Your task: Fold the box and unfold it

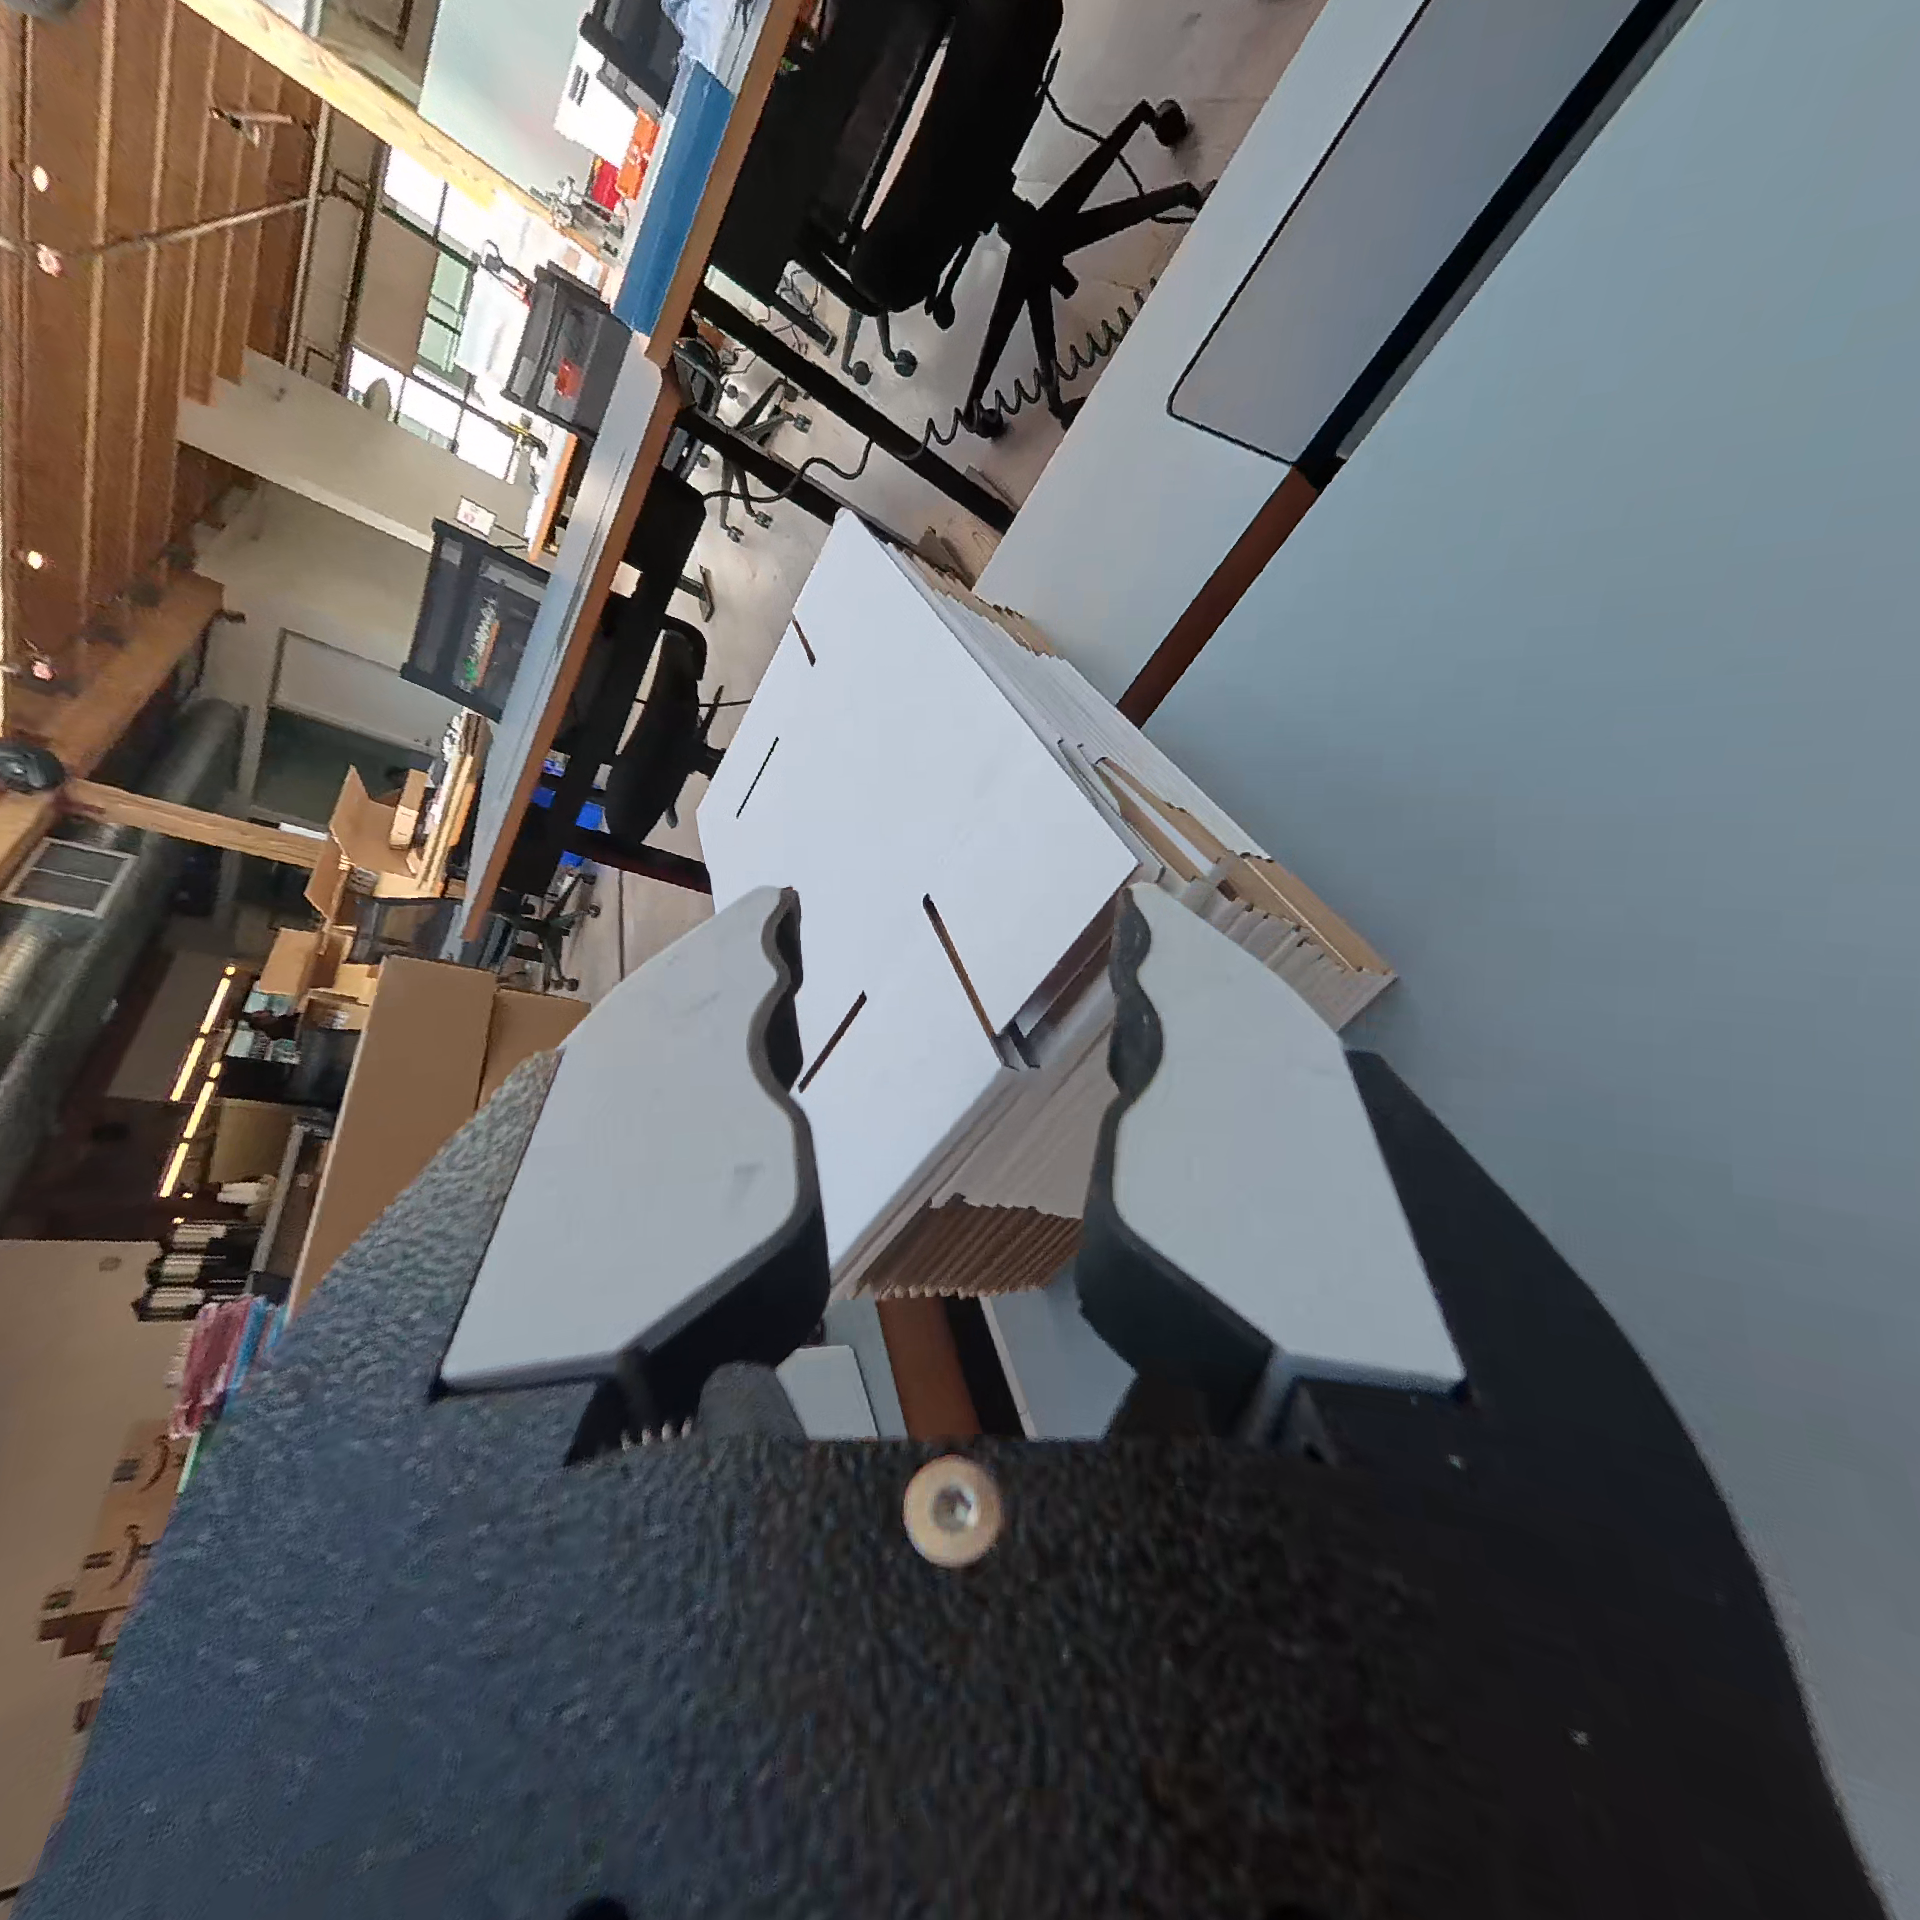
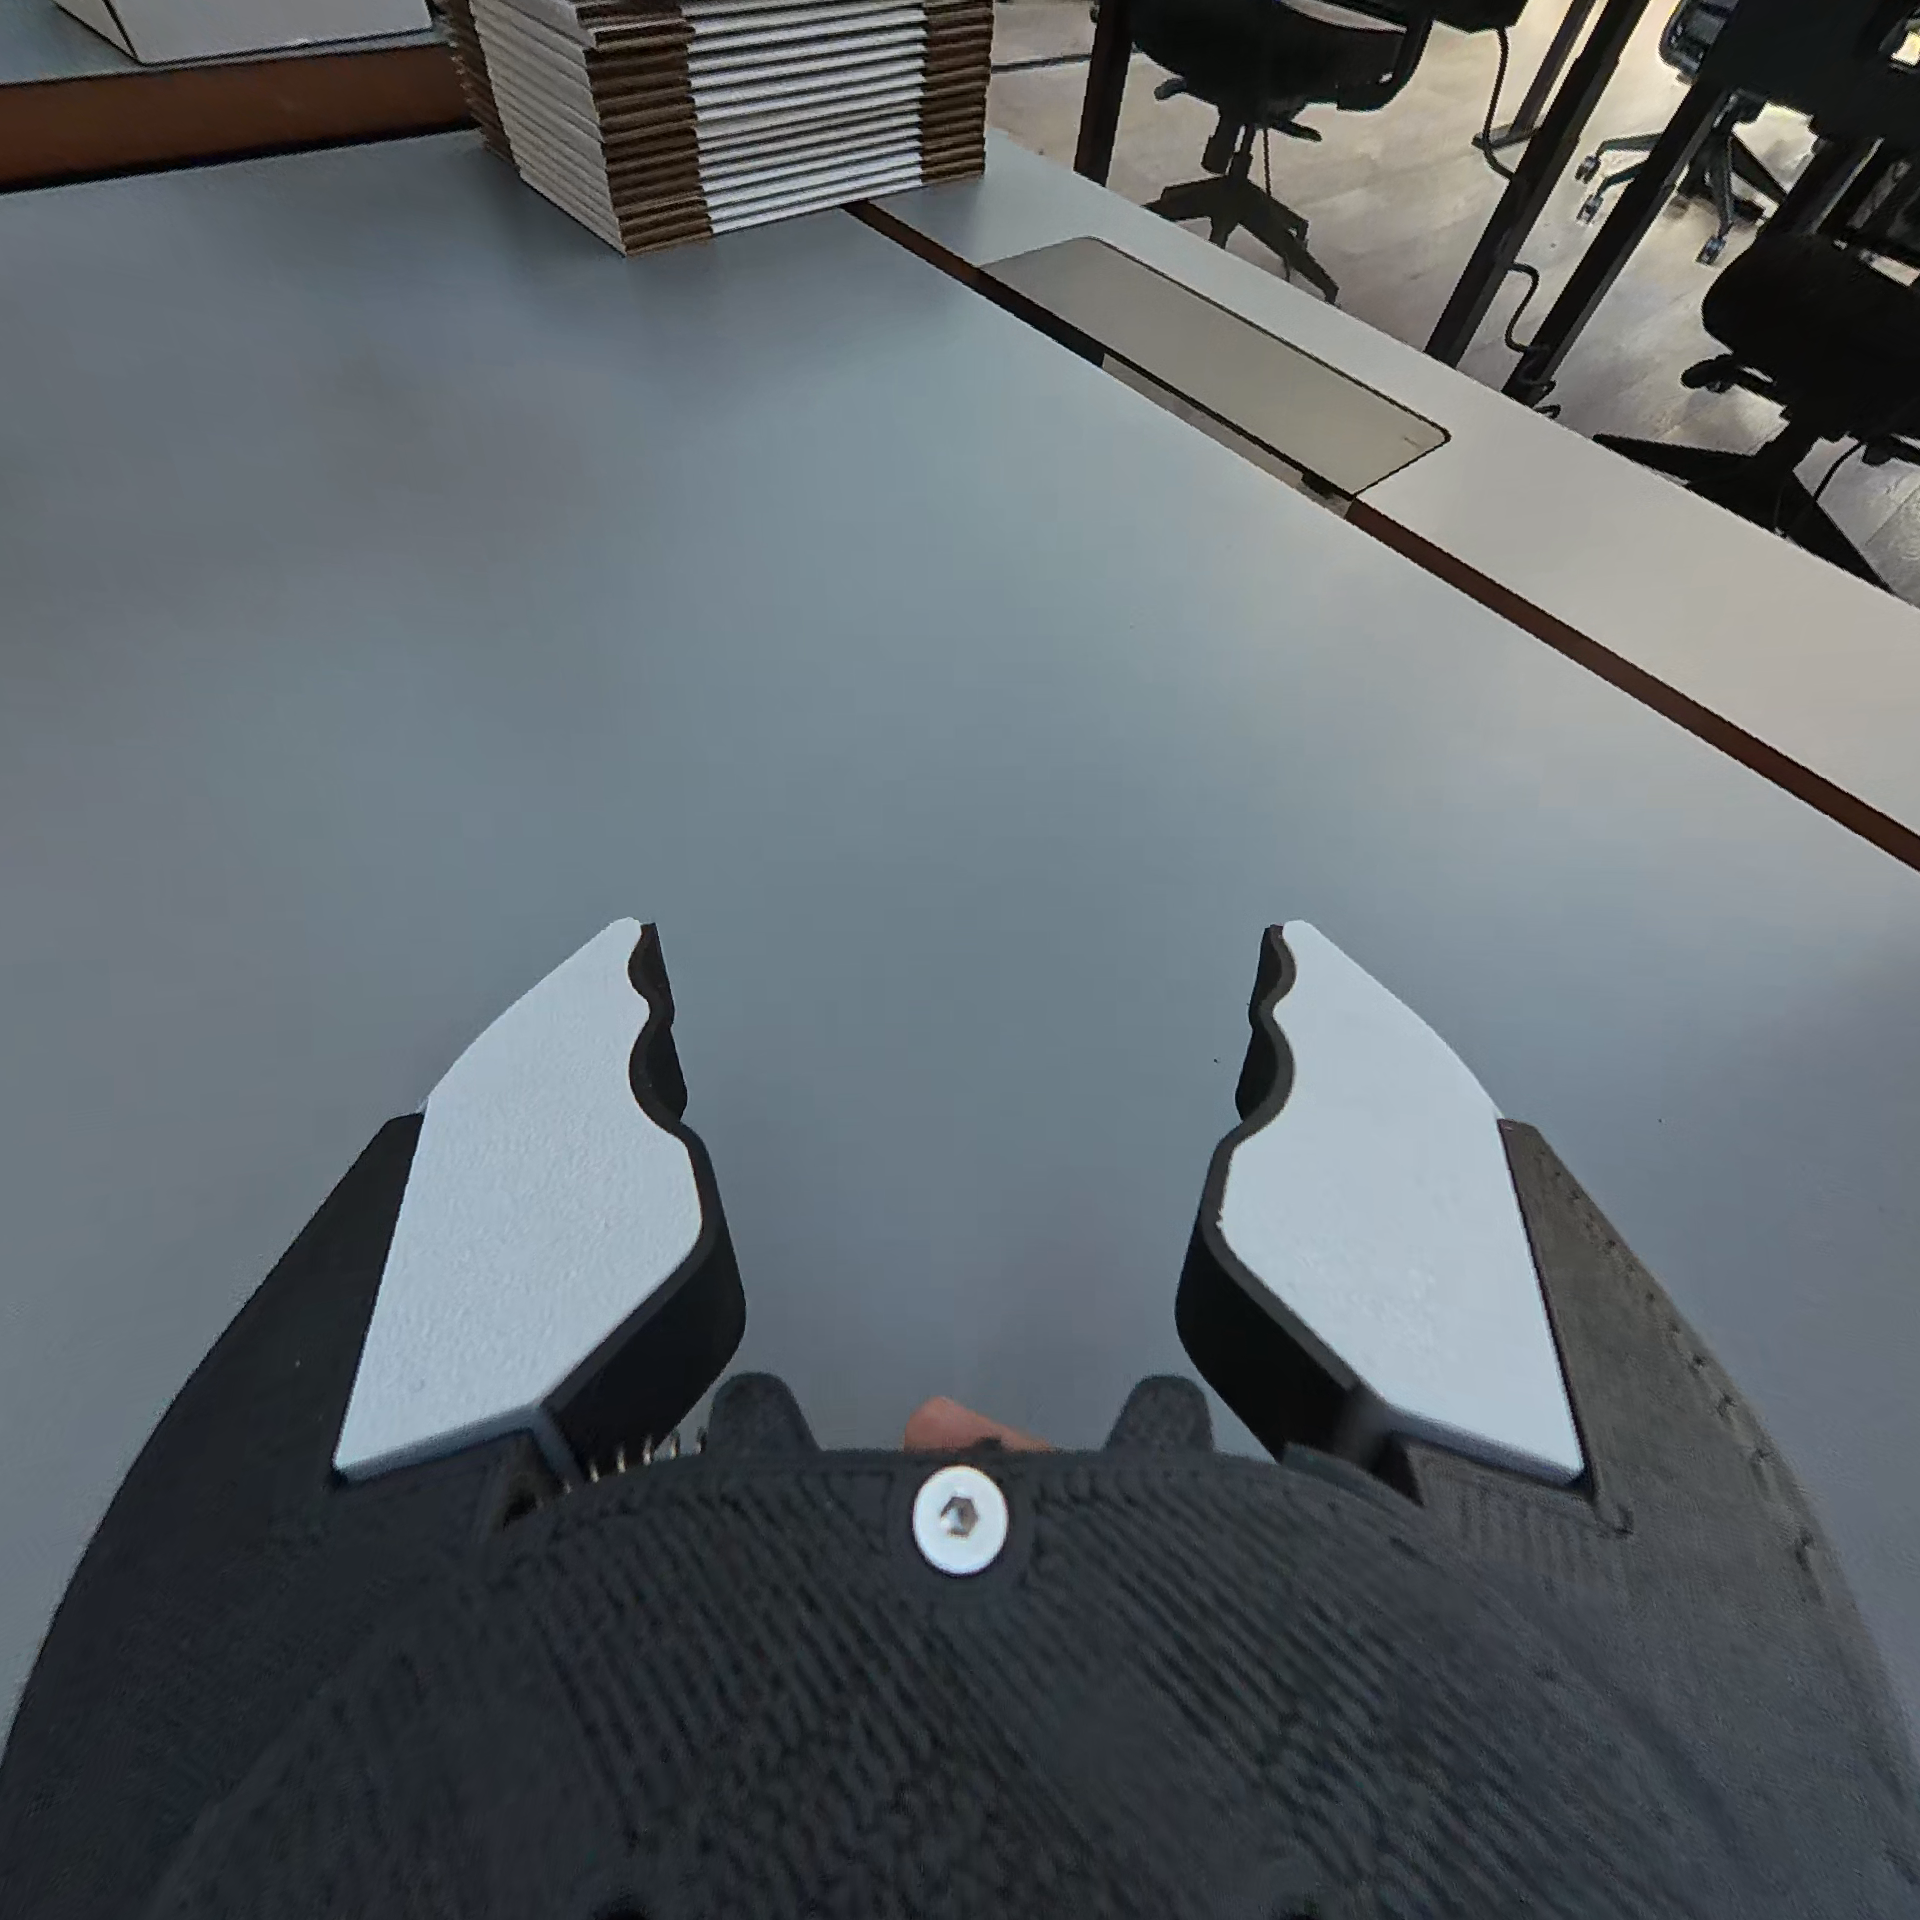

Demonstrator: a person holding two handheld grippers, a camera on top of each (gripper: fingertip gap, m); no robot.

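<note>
A stack of flat white-and-brown cardboard box blanks [image 1: 904, 748] lies at the table's edge, the top sheet white with slits. My left gripper [image 1: 956, 904] is open, tilted sideways, with the near end of the stack showing between its fingers; I see no contact. In the right wrist view the same stack [image 2: 748, 94] lies at the far side of the grey table [image 2: 727, 520]. My right gripper [image 2: 958, 927] is wide open and empty above bare table, well short of the stack.
A second white desk with a grey cover plate [image 2: 1226, 353] adjoins on the right. Black office chairs [image 2: 1247, 62] and desk legs stand beyond it. A white flat piece [image 2: 239, 21] lies at the far left. Brown cartons [image 1: 416, 1039] stand across the room.
</note>
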